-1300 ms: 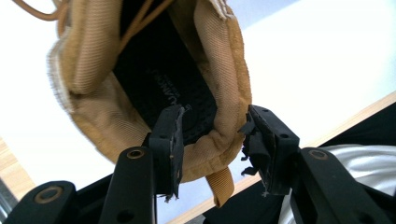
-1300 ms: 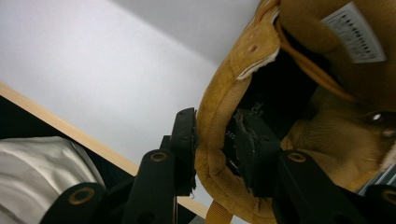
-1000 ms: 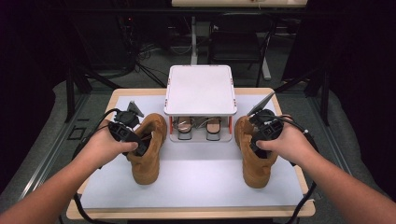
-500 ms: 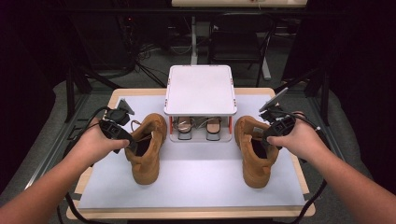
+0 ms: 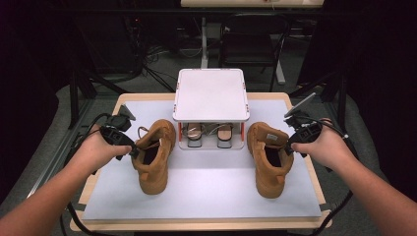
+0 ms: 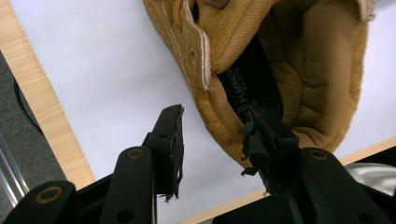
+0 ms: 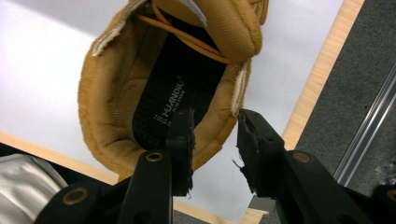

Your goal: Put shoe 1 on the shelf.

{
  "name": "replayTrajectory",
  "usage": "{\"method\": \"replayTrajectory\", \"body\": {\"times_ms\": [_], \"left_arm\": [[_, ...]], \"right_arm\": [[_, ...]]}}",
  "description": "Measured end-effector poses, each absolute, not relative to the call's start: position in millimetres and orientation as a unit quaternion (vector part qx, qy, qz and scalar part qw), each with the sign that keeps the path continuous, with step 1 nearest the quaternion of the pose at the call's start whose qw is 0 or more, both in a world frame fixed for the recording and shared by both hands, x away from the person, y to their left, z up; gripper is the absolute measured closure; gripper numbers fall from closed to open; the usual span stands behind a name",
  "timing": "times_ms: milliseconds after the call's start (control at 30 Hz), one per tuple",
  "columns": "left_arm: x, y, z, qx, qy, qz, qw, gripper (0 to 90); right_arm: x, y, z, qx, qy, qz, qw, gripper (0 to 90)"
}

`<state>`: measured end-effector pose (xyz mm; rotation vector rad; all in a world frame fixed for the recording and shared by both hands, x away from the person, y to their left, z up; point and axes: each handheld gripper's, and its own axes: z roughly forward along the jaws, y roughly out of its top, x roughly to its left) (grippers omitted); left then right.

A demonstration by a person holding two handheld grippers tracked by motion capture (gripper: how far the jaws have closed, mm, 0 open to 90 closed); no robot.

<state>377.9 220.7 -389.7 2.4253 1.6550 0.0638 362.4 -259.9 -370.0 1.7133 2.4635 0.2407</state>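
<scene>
Two tan boots stand on a white mat (image 5: 206,189), toes toward the person. My left gripper (image 5: 132,149) is at the outer side of the left boot (image 5: 156,160). In the left gripper view the left gripper (image 6: 217,140) is open: one jaw is over the black insole, the other outside, with a gap to the boot (image 6: 261,60) collar. My right gripper (image 5: 290,145) is at the outer side of the right boot (image 5: 269,160). In the right gripper view the right gripper (image 7: 215,140) straddles the boot (image 7: 140,107) collar. Its jaws have just been opening and do not press the collar.
A white-topped low rack (image 5: 210,93) stands at the back middle of the wooden table (image 5: 196,227), with a pair of sandals (image 5: 196,133) on its lower shelf. Cables trail from both grippers over the table's sides. Dark floor and stands surround the table.
Both hands have moved outward, from over the boots to their outer sides. The boots have stayed in place.
</scene>
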Motion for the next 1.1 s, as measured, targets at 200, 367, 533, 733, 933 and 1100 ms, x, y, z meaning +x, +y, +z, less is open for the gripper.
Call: {"method": "replayTrajectory", "body": {"times_ms": [200,367,533,733,933,1100], "left_arm": [[380,221,-392,0.816,0.567,0.02,0.114,56.1],[382,217,-398,0.817,0.566,0.017,0.111,56.0],[385,213,-407,0.821,0.561,0.014,0.101,56.0],[388,213,-415,0.82,0.563,0.01,0.098,56.4],[391,212,-424,0.819,0.566,0.004,0.095,56.7],[394,210,-430,0.819,0.566,0.003,0.091,57.1]], "right_arm": [[365,-264,-379,0.575,0.812,0.082,0.06,64.3],[366,-265,-386,0.577,0.811,0.082,0.055,62.8],[367,-265,-390,0.58,0.809,0.083,0.055,62.3],[369,-266,-396,0.583,0.806,0.084,0.054,61.8],[370,-266,-404,0.584,0.806,0.086,0.053,61.4],[372,-265,-411,0.584,0.806,0.081,0.05,60.9]]}}
